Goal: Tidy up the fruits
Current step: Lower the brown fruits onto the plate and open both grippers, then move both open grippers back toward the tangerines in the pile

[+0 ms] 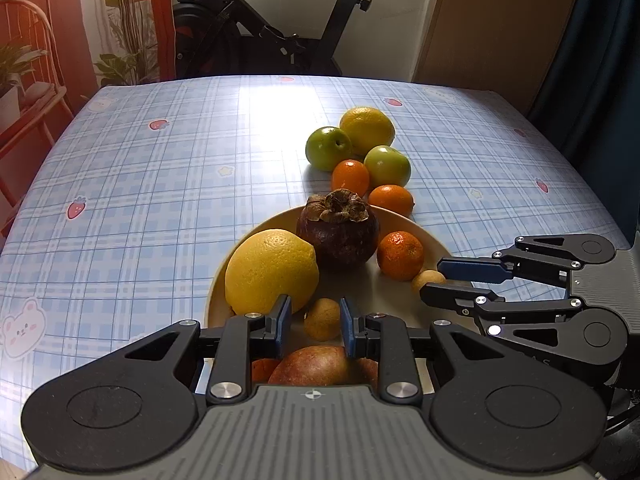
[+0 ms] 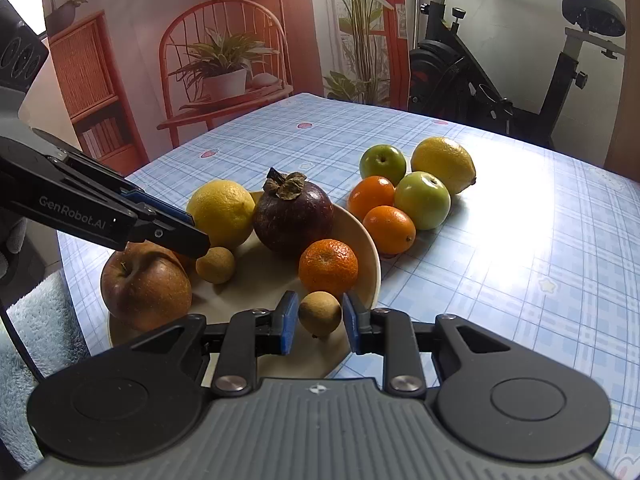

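A cream plate [image 1: 404, 222] [image 2: 366, 240] holds a lemon [image 1: 270, 270] [image 2: 222, 212], a mangosteen [image 1: 338, 230] [image 2: 294, 216], a mandarin [image 1: 400, 256] [image 2: 328, 268], a red apple [image 1: 320, 366] [image 2: 146, 286] and two small tan longans. My left gripper [image 1: 315, 326] is open around one longan [image 1: 322, 319] [image 2: 215, 265] without touching it. My right gripper [image 2: 320, 322] [image 1: 434, 280] is open around the other longan [image 2: 320, 314] [image 1: 428, 280], with small gaps. On the cloth lie a second lemon [image 1: 367, 130], two green apples [image 1: 328, 148] [image 1: 387, 166] and two kumquat-like oranges [image 1: 350, 178] [image 1: 391, 199].
The table [image 1: 160, 184] has a blue plaid cloth. An exercise bike [image 1: 280, 20] stands behind it, a wall mural with a chair to the left. A blue fluffy cloth [image 2: 24, 320] lies off the table's left edge in the right wrist view.
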Action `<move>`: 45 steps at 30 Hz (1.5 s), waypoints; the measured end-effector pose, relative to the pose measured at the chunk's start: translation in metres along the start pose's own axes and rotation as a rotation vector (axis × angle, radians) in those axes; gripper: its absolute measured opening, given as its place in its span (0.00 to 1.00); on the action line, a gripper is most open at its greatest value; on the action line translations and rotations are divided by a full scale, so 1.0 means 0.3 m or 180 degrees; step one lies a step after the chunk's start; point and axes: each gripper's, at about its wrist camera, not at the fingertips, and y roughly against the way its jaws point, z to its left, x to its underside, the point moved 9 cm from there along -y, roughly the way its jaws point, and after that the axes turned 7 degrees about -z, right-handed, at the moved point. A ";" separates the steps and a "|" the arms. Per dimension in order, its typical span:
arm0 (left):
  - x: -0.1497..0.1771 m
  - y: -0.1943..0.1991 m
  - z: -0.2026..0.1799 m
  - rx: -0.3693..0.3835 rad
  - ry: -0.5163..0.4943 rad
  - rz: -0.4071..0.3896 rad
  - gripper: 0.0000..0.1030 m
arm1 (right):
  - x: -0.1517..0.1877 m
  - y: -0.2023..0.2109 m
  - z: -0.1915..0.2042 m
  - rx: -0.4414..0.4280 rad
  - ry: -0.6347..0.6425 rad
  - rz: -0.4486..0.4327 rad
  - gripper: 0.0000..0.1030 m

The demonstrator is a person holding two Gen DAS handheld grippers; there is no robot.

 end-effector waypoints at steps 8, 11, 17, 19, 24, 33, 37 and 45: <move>-0.037 0.059 0.025 -0.0156 0.0194 -0.0316 0.28 | -0.019 0.041 -0.025 0.0147 -0.0164 -0.0195 0.27; -0.049 0.095 0.037 -0.0270 0.0281 -0.0497 0.28 | -0.017 0.064 -0.048 0.0248 -0.0242 -0.0251 0.27; -0.050 0.145 0.065 -0.0446 0.0379 -0.0694 0.28 | -0.015 0.101 -0.101 0.0367 -0.0483 -0.0329 0.27; -0.050 0.153 0.065 -0.0479 0.0369 -0.0735 0.28 | -0.015 0.107 -0.111 0.0391 -0.0526 -0.0344 0.27; -0.035 0.151 0.057 -0.0507 0.0331 -0.0770 0.28 | -0.007 0.116 -0.116 0.0412 -0.0565 -0.0343 0.27; -0.034 0.164 0.091 -0.0544 0.0489 -0.0849 0.35 | -0.017 0.126 -0.132 0.0448 -0.0582 -0.0390 0.28; -0.045 0.167 0.094 -0.0550 0.0500 -0.0886 0.35 | -0.028 0.134 -0.150 0.0476 -0.0623 -0.0445 0.28; -0.102 0.175 0.088 -0.0526 0.0469 -0.0965 0.35 | -0.061 0.125 -0.178 0.0457 -0.0608 -0.0469 0.28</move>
